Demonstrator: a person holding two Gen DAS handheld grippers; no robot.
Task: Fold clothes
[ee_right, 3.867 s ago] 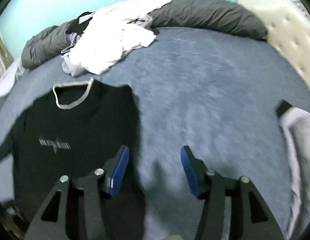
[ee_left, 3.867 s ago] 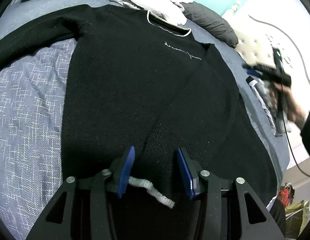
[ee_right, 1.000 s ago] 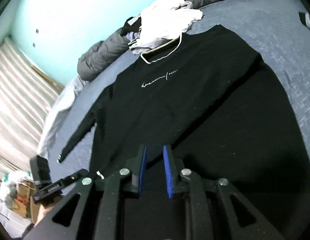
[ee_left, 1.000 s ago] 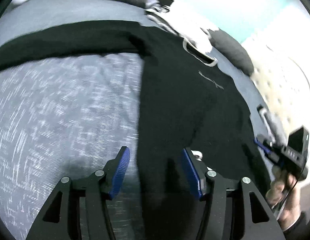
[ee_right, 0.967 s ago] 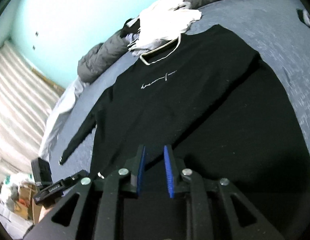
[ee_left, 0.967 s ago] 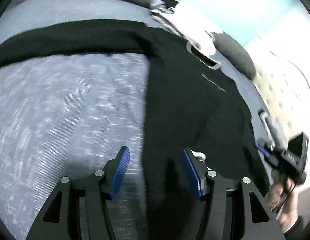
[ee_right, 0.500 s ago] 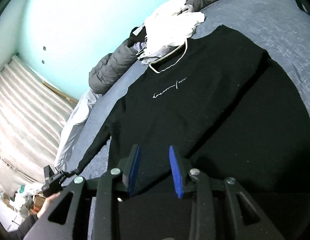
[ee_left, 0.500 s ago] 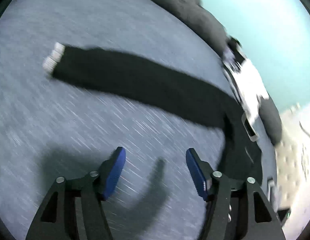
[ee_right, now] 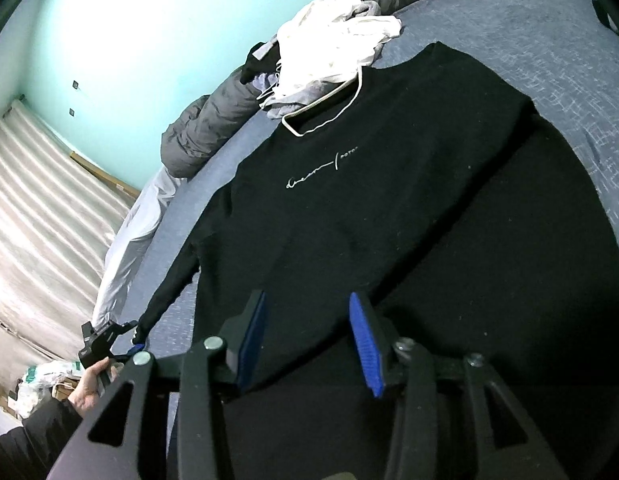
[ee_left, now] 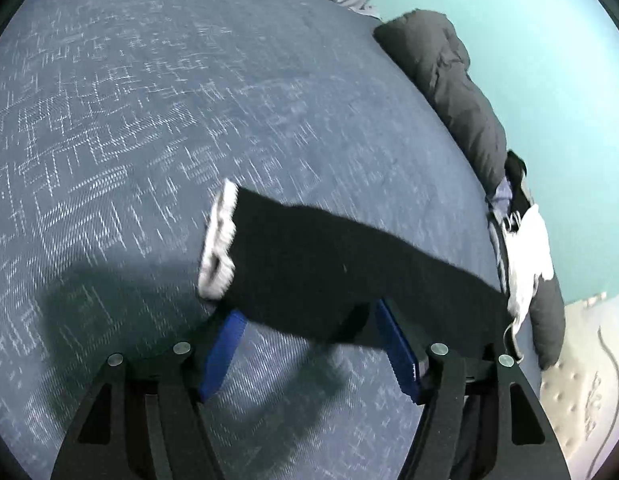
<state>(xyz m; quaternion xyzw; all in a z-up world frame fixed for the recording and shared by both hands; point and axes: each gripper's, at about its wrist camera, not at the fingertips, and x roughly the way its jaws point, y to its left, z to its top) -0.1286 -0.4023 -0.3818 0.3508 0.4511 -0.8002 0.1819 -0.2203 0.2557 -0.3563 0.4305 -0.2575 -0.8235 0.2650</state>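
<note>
The left tongs (ee_left: 311, 346) are spread open around a black knit sleeve (ee_left: 329, 264) with a fuzzy white ribbed cuff (ee_left: 218, 240). The right tongs (ee_right: 309, 340) are parted too, empty, over the sweater (ee_right: 389, 208), which is laid flat on the blue woven bed (ee_left: 149, 100). Beyond its white-trimmed collar, crumpled white clothes (ee_right: 333, 60) are heaped against a grey quilted duvet (ee_right: 205, 128).

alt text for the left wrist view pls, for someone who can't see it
An open hand-held gripper with blue pads reaches over a black sleeve with a white cuff, lying stretched across a blue-grey bedspread. A dark grey duvet and a white garment lie along a turquoise wall.
</note>
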